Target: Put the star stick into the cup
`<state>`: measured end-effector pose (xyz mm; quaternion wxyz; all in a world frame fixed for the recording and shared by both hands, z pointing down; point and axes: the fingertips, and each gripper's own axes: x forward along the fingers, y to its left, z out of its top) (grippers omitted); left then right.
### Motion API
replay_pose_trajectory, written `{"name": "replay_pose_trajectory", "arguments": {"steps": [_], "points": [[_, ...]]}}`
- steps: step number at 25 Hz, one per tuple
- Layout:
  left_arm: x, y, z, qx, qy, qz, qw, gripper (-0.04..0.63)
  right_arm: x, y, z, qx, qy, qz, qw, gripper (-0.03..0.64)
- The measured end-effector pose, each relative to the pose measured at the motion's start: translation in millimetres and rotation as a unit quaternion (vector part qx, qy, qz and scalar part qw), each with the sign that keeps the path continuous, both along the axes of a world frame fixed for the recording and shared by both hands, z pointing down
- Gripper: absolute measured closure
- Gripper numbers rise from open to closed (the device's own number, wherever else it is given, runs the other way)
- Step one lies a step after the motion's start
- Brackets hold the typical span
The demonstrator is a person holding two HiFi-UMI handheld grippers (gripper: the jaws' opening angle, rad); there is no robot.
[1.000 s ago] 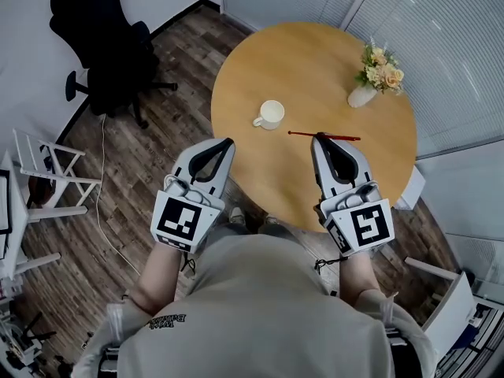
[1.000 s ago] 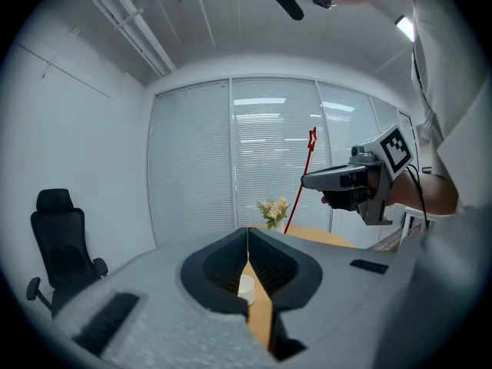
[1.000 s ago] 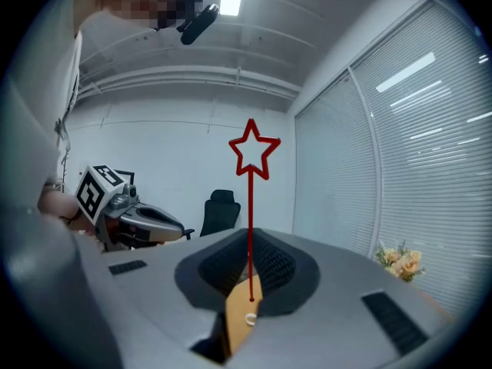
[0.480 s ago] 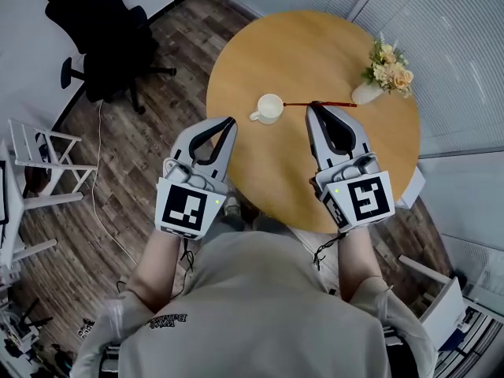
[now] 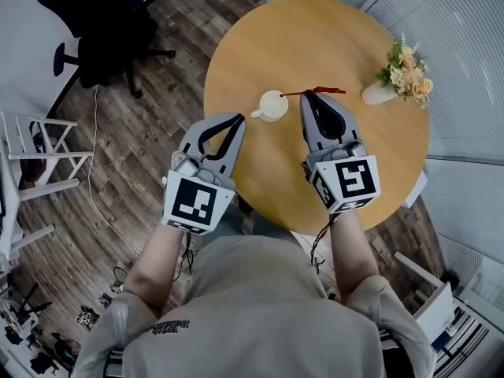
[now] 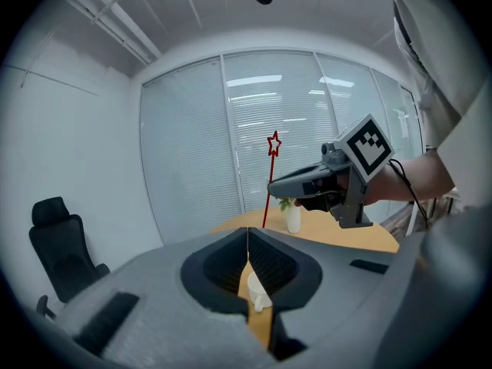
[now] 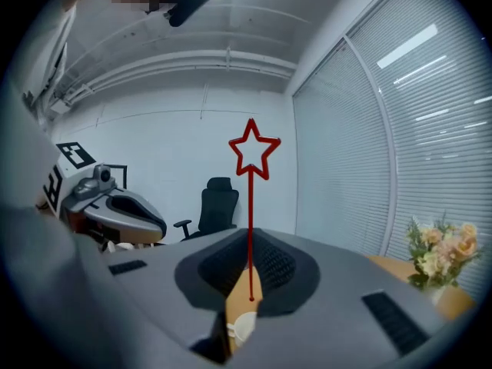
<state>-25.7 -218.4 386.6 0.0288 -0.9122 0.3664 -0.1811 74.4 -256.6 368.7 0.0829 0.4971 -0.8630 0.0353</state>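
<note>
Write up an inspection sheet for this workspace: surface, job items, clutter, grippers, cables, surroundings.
Surface: round wooden table, mostly bare.
Job's things: white cup stands on the table; star stick is held near the cup, not in it.
Clutter: vase of flowers near the table's far right edge.
Grippers: left gripper shut, empty; right gripper shut on the star stick.
Cables: thin cable on the floor at left.
Surroundings: black office chair, wood floor, window blinds.

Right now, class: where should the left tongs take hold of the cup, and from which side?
Probably the handle: it juts from the cup toward the left tongs, so come from the left, leaving the mouth free for the right tongs' star stick.
</note>
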Motion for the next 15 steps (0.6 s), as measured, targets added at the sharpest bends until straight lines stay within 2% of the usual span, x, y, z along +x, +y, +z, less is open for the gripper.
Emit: {"name": "replay_pose_trajectory", "arguments": {"steps": [6, 9, 12, 15], "points": [[6.0, -17.3, 31.9, -0.037, 0.001, -0.004, 0.9993, 0.574, 0.1, -24.8, 53.1, -0.048, -0.004, 0.005, 0.999, 0.580], [7.7, -20.7, 37.7, -0.054, 0.022, -0.004, 0.9983, 0.572, -3.4, -30.6, 80.3, -0.075, 0.001, 0.001, 0.997, 0.580], [6.6, -24.0, 50.5, -0.061, 0.012, -0.005, 0.9981, 0.573, -7.4, -33.2, 105.0, -0.098, 0.011, -0.002, 0.995, 0.580], [7.2, -29.0, 70.7, -0.086, 0.033, -0.010, 0.9957, 0.574, -8.0, -35.2, 128.4, -0.120, 0.015, -0.003, 0.993, 0.580]]}}
